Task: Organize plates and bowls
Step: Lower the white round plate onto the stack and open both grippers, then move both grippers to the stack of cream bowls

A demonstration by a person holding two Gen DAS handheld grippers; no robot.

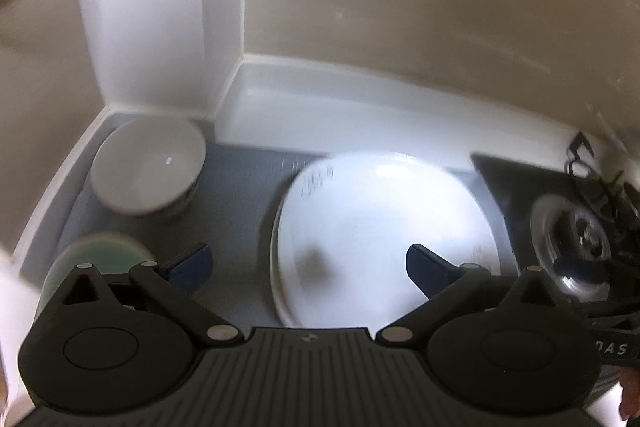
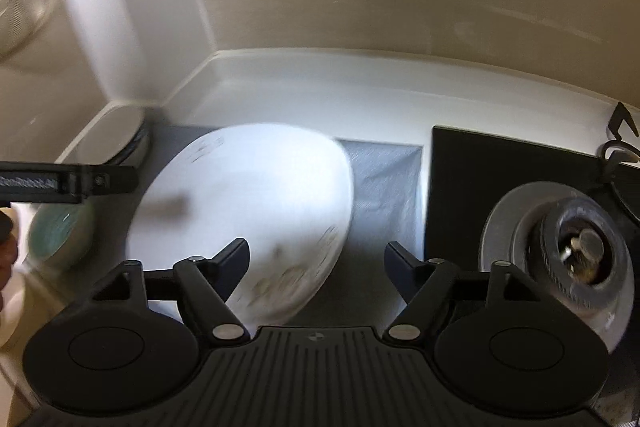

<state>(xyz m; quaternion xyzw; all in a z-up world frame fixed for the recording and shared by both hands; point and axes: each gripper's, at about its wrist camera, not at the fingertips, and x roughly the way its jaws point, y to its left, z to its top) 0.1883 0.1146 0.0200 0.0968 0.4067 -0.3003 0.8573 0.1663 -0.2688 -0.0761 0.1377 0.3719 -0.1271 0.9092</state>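
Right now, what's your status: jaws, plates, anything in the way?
Left gripper and right gripper: jaws open, empty. White plates stacked on grey mat. White bowl back left, green bowl front left, burner right; nothing blocking.

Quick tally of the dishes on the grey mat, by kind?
White plates: at least 1; a second rim may show beneath, too blurred to confirm
White bowls: 1
Green bowls: 1
Total: 3 certain

White plate (image 1: 384, 227) on grey mat (image 1: 244, 179), bowl (image 1: 148, 171) left.
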